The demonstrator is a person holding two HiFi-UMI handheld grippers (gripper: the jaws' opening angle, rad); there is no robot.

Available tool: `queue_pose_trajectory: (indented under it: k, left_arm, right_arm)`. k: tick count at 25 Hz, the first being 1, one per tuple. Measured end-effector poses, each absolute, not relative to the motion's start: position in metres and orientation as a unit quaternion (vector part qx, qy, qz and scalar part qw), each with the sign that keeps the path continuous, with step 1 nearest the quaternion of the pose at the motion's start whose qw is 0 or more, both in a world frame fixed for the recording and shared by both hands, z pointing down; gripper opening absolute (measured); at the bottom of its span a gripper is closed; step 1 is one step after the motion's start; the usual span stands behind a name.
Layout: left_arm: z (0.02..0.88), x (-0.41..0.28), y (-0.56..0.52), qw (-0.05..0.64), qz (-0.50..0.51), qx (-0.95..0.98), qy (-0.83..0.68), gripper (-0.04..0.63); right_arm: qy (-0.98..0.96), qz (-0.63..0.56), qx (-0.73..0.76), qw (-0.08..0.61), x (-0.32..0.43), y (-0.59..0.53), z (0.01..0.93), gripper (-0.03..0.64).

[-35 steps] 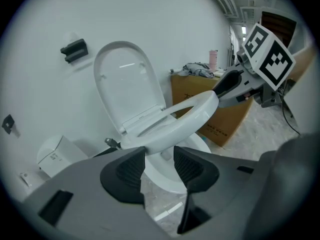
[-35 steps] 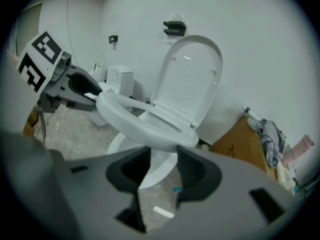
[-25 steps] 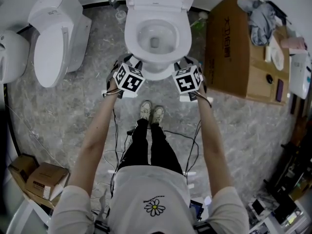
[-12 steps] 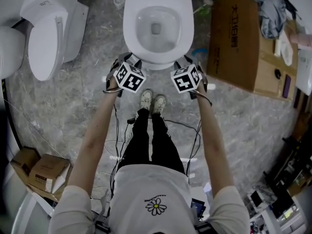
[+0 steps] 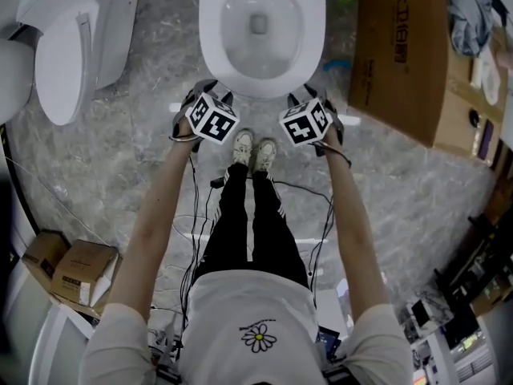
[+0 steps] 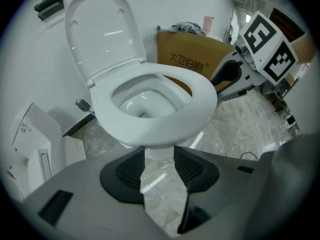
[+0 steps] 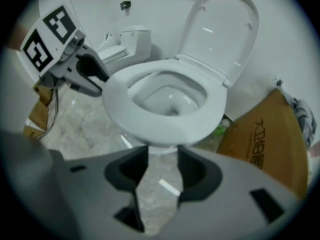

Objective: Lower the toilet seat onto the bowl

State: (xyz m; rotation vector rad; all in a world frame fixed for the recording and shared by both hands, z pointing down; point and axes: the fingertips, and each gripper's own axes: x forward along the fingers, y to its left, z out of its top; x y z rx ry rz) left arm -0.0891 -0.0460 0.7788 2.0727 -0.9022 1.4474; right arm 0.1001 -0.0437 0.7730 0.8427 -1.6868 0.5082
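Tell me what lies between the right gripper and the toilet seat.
Nothing. The right gripper view shows the right gripper open and empty, with only marble floor between it and the lowered toilet seat.

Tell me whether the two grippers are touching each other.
Apart. The head view shows the left gripper and the right gripper flanking the front of the toilet, with a wide stretch of floor between them.

Grey marble floor [image 5: 144, 159]: toilet [image 5: 264, 77] centre, second toilet [image 5: 64, 50] left, cardboard box [image 5: 401, 62] right, cables [image 5: 189, 231].
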Motion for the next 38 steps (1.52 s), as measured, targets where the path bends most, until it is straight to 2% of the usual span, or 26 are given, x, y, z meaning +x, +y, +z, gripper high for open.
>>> queue_pose_trajectory:
  k: [21,38]
  left_arm:
    - [0.857,-0.091,-0.031,0.258,0.577,0.720,-0.287,0.209]
    - [0.866,-0.095,-0.015,0.270,0.586,0.707,-0.290,0.209]
  right_arm:
    - [-0.698,0.270,0.327,0.577,0.098,-0.031,0.850,0.195]
    - [-0.685,0.288,0.341,0.575,0.097,-0.023,0.853,0.195]
